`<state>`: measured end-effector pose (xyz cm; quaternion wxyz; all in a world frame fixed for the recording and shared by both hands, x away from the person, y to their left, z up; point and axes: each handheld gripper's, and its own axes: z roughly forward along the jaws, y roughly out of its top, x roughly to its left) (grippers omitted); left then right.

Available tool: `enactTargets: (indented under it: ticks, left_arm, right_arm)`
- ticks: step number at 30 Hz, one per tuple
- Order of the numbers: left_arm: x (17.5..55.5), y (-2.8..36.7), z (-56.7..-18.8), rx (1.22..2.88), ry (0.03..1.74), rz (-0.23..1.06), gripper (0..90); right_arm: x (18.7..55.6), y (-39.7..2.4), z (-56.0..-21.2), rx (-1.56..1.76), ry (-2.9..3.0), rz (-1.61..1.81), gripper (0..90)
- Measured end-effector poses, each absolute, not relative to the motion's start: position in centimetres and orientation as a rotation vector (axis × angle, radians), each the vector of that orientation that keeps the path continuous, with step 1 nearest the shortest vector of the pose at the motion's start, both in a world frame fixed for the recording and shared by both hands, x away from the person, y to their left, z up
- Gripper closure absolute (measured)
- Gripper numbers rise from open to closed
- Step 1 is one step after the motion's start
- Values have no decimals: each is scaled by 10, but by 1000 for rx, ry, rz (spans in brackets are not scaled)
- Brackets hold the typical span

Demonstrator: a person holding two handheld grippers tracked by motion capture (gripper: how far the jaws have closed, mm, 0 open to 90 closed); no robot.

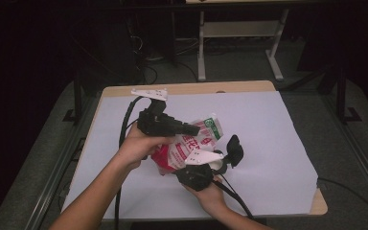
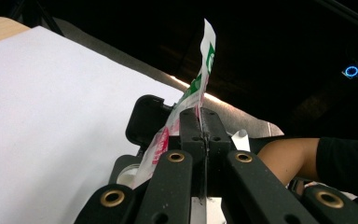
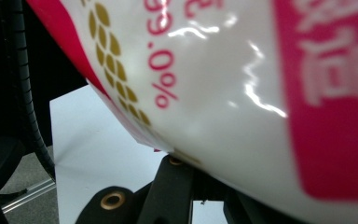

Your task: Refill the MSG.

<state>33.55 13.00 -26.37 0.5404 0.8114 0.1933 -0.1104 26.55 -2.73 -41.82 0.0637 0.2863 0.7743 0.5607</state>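
Observation:
A glossy white and pink-red pouch (image 1: 190, 145) with a green top corner hangs above the table between both grippers. My left gripper (image 1: 195, 129) comes in from the left and is shut on the pouch's upper edge; in the left gripper view the jaws stand pressed together on the thin edge (image 2: 200, 84). My right gripper (image 1: 197, 171) sits under the pouch's lower end, near the table's front. In the right gripper view the pouch (image 3: 242, 93) covers the jaw tips, and the links below it stand drawn together as on a shut gripper.
A white sheet (image 1: 268, 124) covers most of the wooden table (image 1: 249, 86). Black cables (image 1: 124, 120) trail from both grippers toward the front edge. A white desk frame (image 1: 239, 28) stands on the floor behind the table.

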Motion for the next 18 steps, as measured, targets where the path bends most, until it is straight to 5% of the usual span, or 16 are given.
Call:
enactTargets:
  ticks: [18]
  left_arm:
    - [336,169,-269,1871,492,-197,900]
  right_arm:
    - [263,-27,-418,849,2331,1661,900]
